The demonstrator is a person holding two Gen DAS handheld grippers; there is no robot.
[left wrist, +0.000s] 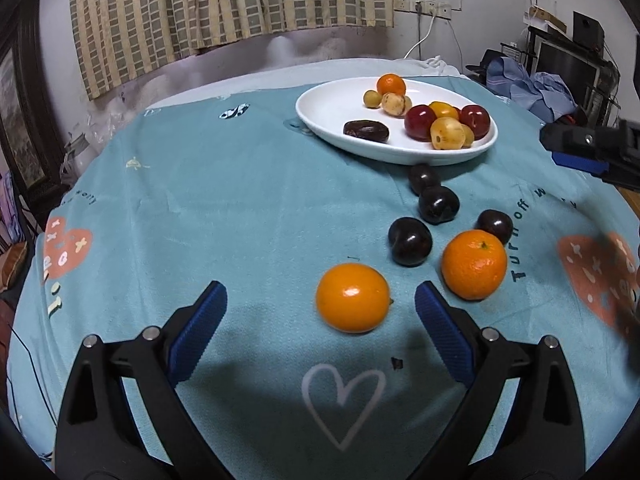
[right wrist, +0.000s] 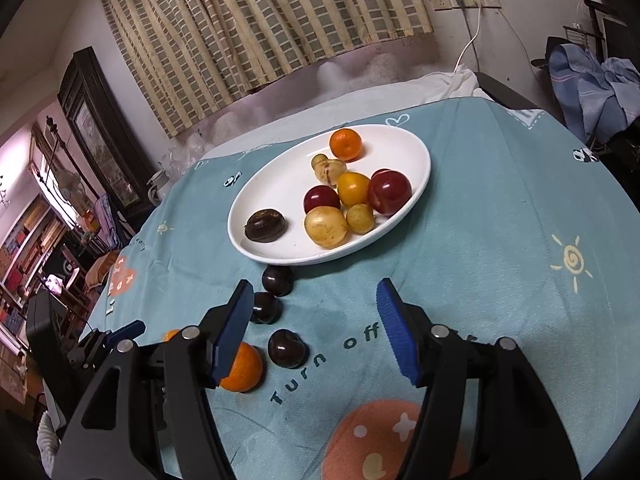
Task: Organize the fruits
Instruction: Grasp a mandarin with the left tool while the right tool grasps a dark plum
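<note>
The left gripper [left wrist: 320, 308] gapes wide and empty around the nearest orange [left wrist: 352, 297], likely lining up a grab. The right gripper [right wrist: 314, 330] hangs open, empty. Loose plums [left wrist: 410, 241] lie beyond, then "Turn off" on the cloth [right wrist: 500, 240]; farthest, the plate [right wrist: 256, 216] collects sorted fruit.

Counted on the teal cloth: four dark purple round plums [left wrist: 410, 241], two glossy orange mandarins [left wrist: 352, 297]. On one white oval ceramic plate [left wrist: 332, 112]: one small orange mandarin [left wrist: 391, 85], two red plums [left wrist: 420, 122], one dark brown date [left wrist: 366, 131].
</note>
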